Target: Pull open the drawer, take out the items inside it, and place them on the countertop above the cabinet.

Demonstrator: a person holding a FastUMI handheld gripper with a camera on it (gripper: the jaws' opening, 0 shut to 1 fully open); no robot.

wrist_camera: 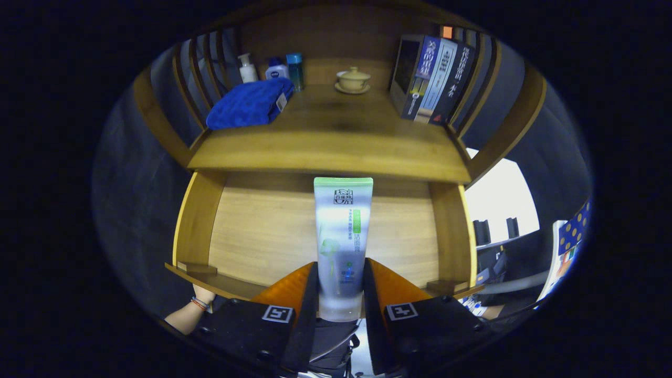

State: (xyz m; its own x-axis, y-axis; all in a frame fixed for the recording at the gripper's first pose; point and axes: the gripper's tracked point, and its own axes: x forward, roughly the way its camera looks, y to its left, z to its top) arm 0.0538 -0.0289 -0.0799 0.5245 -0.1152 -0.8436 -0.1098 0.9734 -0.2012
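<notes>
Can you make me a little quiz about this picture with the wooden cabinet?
1. True or false: the gripper has its fingers pressed on the tube.
2. What lies on the countertop beside the bottles: A) a blue towel, B) a red hat, C) a banana?
3. What stands at the far middle of the countertop, between the bottles and the books?

Key:
1. True; the drawer below is open.
2. A.
3. A lidded cup on a saucer.
</notes>
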